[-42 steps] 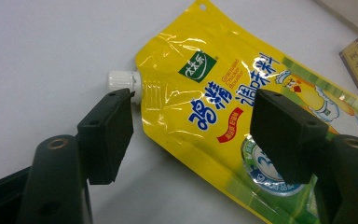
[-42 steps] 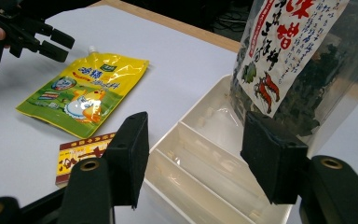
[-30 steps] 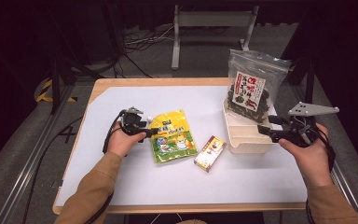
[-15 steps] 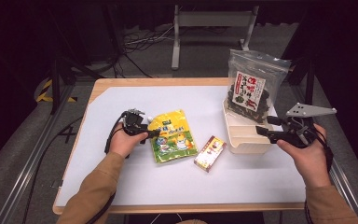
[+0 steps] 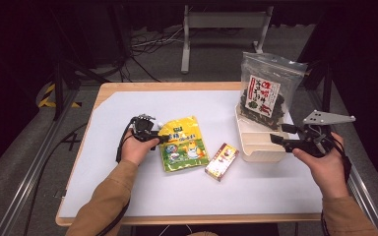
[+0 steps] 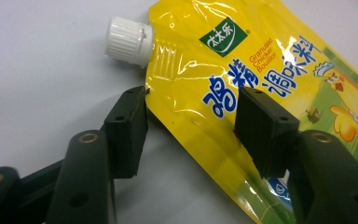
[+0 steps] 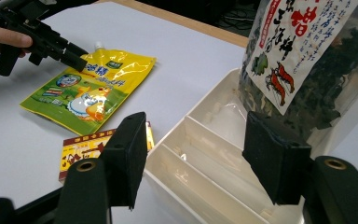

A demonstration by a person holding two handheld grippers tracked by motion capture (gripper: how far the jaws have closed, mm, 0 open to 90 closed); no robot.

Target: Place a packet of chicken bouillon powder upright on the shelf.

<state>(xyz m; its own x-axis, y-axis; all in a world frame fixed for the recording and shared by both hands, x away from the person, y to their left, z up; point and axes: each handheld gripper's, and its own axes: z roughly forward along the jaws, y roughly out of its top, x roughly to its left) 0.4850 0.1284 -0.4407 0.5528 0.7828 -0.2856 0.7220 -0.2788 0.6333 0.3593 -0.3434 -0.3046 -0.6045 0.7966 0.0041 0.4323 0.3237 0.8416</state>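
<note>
A yellow spouted bouillon pouch (image 5: 182, 143) lies flat on the white table, its white cap (image 6: 127, 41) pointing away. My left gripper (image 5: 160, 139) is at the pouch's left edge. Its jaws have just been closing and straddle that edge (image 6: 191, 116): one pad touches the corner below the cap and the other sits over the printed face, with a gap still between them. My right gripper (image 5: 277, 133) hovers open over the near end of a cream divided tray (image 5: 258, 147), nothing between its pads (image 7: 193, 149). The pouch (image 7: 88, 88) and the left gripper (image 7: 77, 63) also appear in the right gripper view.
A clear bag of dark dried food (image 5: 266, 93) with a red-and-white label stands in the tray's far end (image 7: 307, 56). A small red-and-yellow box (image 5: 221, 161) lies between the pouch and the tray. The table's wooden edge (image 5: 177, 86) runs along the back.
The left gripper's jaws have narrowed around the pouch's edge. Both hands have kept their places, and the pouch, box and tray have not moved.
</note>
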